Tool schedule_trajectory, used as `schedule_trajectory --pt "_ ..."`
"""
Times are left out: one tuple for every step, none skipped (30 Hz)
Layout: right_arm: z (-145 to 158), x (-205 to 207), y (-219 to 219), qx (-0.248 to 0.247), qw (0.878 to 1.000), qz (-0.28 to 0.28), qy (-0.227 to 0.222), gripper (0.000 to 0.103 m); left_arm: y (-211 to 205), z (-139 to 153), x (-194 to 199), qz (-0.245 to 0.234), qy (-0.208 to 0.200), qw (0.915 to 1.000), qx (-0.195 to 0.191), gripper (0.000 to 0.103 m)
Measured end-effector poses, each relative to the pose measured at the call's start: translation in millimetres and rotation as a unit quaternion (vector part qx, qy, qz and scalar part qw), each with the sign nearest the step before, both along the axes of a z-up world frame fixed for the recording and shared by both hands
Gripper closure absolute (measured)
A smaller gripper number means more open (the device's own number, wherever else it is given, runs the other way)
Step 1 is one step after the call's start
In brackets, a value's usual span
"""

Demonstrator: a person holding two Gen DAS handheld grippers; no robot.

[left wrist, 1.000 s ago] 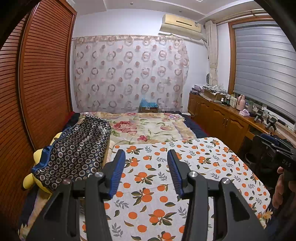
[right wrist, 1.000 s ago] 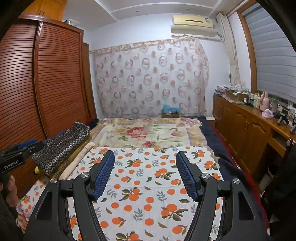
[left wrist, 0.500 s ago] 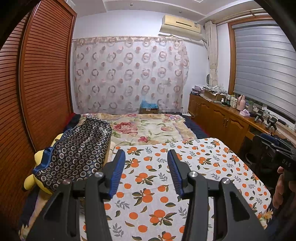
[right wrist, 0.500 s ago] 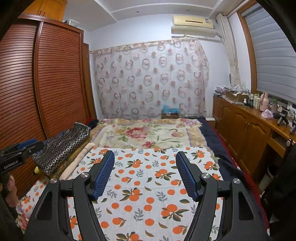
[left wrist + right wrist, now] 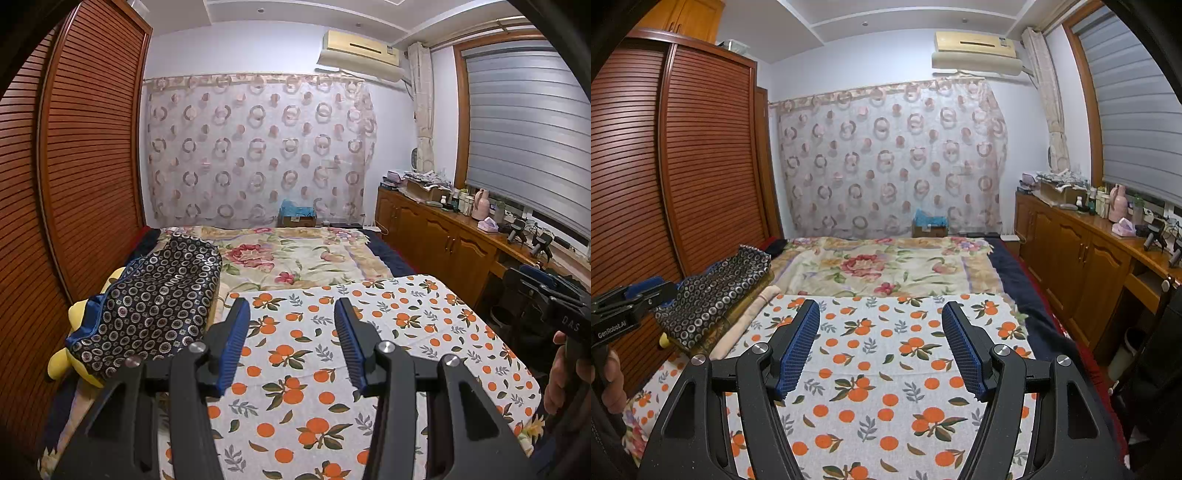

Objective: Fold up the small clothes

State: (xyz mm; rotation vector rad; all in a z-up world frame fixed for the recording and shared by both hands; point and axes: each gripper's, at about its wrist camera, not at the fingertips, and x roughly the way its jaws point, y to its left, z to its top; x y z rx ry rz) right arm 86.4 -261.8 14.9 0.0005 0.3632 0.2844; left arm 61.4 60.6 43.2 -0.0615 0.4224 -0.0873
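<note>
I hold both tools level above the near end of the bed. The left gripper (image 5: pixel 290 325) has its jaws spread with nothing between them, and the right gripper (image 5: pixel 881 332) stands spread wider, also holding nothing. Below them an orange-print cloth (image 5: pixel 369 350) lies flat and smooth. I see no small garment on it. The only clothing-like thing is the dark ring-patterned fabric (image 5: pixel 155 302) heaped at the left over a yellow plush toy (image 5: pixel 79 308), beside the wardrobe (image 5: pixel 74 166); whether it is a garment I cannot tell. My worry from here: a low pinch could gather the cloth itself and wrinkle it, and reaching left could drag the plush along or knock the wardrobe doors.
</note>
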Motion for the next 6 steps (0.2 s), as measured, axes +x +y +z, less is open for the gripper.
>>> schedule_trajectory --pt "0.0 -0.1 0.1 0.0 1.0 0.0 0.0 0.032 0.4 0.2 0.2 0.0 0.0 1.0 0.0 0.056" --pt "-0.1 -0.1 0.2 -0.001 1.0 0.0 0.0 0.032 0.4 0.1 0.2 0.0 0.0 1.0 0.0 0.056" --pt "-0.2 -0.1 0.0 0.0 1.0 0.0 -0.001 0.032 0.7 0.3 0.4 0.0 0.0 1.0 0.0 0.056" --pt "-0.2 -0.1 0.1 0.0 1.0 0.0 -0.001 0.032 -0.2 -0.3 -0.1 0.0 0.0 1.0 0.0 0.056" --pt "-0.4 0.0 0.1 0.0 1.0 0.0 -0.001 0.032 0.7 0.3 0.5 0.0 0.0 1.0 0.0 0.056" --pt "-0.5 0.0 0.2 -0.001 1.0 0.0 -0.001 0.032 -0.1 -0.5 -0.1 0.0 0.0 1.0 0.0 0.056"
